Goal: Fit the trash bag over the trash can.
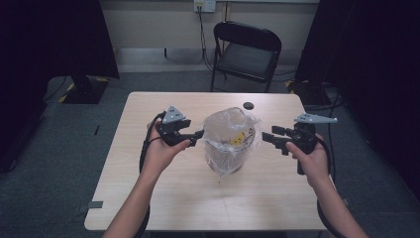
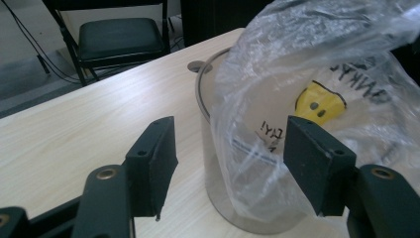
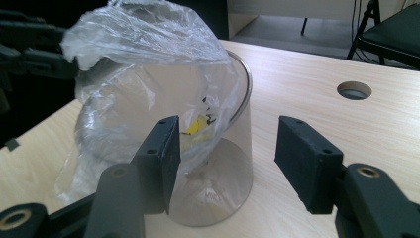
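We see a clear cylindrical container (image 1: 229, 151) standing upright near the centre of the table (image 1: 148, 198), closer to the far edge than the near edge. A crumpled transparent plastic bag (image 1: 233, 129) with black print and a yellow mark sits in and over its mouth. The left gripper (image 1: 194, 136) is at the container's left side, jaws spread apart with the bag's edge between them in the left gripper view, nothing clamped. The right gripper (image 1: 270, 135) is just right of the container, apart from it, jaws likewise spread and empty. A round hole (image 1: 248, 105) lies near the table's far edge.
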### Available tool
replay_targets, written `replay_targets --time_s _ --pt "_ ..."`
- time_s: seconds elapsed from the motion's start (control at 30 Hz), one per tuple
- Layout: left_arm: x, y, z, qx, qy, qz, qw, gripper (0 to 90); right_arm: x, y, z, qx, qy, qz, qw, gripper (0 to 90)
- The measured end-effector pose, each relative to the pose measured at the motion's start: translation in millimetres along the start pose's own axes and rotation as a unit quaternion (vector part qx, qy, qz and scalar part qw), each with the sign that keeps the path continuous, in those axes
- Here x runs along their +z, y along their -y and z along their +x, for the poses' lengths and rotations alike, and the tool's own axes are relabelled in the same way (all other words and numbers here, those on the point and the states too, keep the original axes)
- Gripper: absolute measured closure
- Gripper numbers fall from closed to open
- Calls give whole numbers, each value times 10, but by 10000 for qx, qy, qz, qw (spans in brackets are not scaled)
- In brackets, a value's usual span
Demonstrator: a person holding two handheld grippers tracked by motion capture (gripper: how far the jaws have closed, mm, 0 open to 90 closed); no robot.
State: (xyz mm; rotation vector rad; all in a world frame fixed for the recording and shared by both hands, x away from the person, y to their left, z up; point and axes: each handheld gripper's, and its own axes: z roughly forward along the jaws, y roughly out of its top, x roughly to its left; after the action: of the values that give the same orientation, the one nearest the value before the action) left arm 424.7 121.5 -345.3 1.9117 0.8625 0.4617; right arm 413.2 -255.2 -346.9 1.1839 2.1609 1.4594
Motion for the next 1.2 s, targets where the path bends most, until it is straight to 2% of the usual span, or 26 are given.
replay_targets --time_s 0.1,0.17,0.2,0.27,0.3,0.33,0.37,0.4,0.43,0.5,0.57,0.63,0.7,0.77,0.8,0.87,0.93,1.0,1.03,1.1,1.2 --pt "67 -24 47 -70 32 133 9999 349 129 -24 8 31 22 112 9999 479" --pt "106 -23 85 -135 70 114 9998 364 204 -25 -11 89 -36 163 9998 553" --pt "135 -19 114 -148 177 155 9996 398 232 -24 -21 102 -21 157 9998 592" --pt "176 -5 147 -267 260 141 9992 472 282 -26 -42 117 -108 198 9997 692" --pt "202 7 157 -253 390 262 9986 597 306 -31 -47 89 -118 242 9996 736" --pt "227 17 153 -304 382 253 9985 654 336 -37 -47 66 -123 301 9995 788" --pt "239 25 151 -277 383 245 9986 660 359 -42 -46 26 -150 307 9994 813" --pt "259 33 146 -248 428 301 9983 740 373 -49 -44 18 -175 329 9993 823" --pt "268 36 146 -233 364 286 9987 776 391 -62 -37 -46 -101 336 9994 832" --pt "280 38 156 -242 393 281 9985 833 398 -83 -39 -121 -60 298 9995 853" --pt "271 33 163 -280 324 274 9987 868 370 -102 -60 26 -88 98 9999 861" --pt "265 24 177 -222 284 271 9990 860 351 -118 -84 111 -135 26 9998 856" --pt "248 19 183 -178 160 305 9992 850 348 -121 -105 77 -51 48 9999 844" --pt "236 34 191 -104 80 315 9994 819 348 -106 -131 103 62 43 9999 773" --pt "231 48 196 -87 62 285 9995 783 346 -96 -140 117 33 36 9999 773" --pt "212 67 202 -50 9 250 9997 681 340 -65 -158 109 92 39 9999 713" --pt "179 67 195 -132 114 192 9997 710 328 -45 -163 117 99 36 9999 712" --pt "135 52 192 -54 66 183 9998 695 303 -44 -156 144 93 -35 9998 705" --pt "116 46 192 -81 112 164 9998 697 282 -53 -149 142 100 -77 9998 681" --pt "89 44 198 -114 172 197 9996 708 249 -69 -138 91 123 -93 9998 687" --pt "102 56 209 -142 179 249 9994 757 211 -72 -130 -37 170 -51 9998 802"
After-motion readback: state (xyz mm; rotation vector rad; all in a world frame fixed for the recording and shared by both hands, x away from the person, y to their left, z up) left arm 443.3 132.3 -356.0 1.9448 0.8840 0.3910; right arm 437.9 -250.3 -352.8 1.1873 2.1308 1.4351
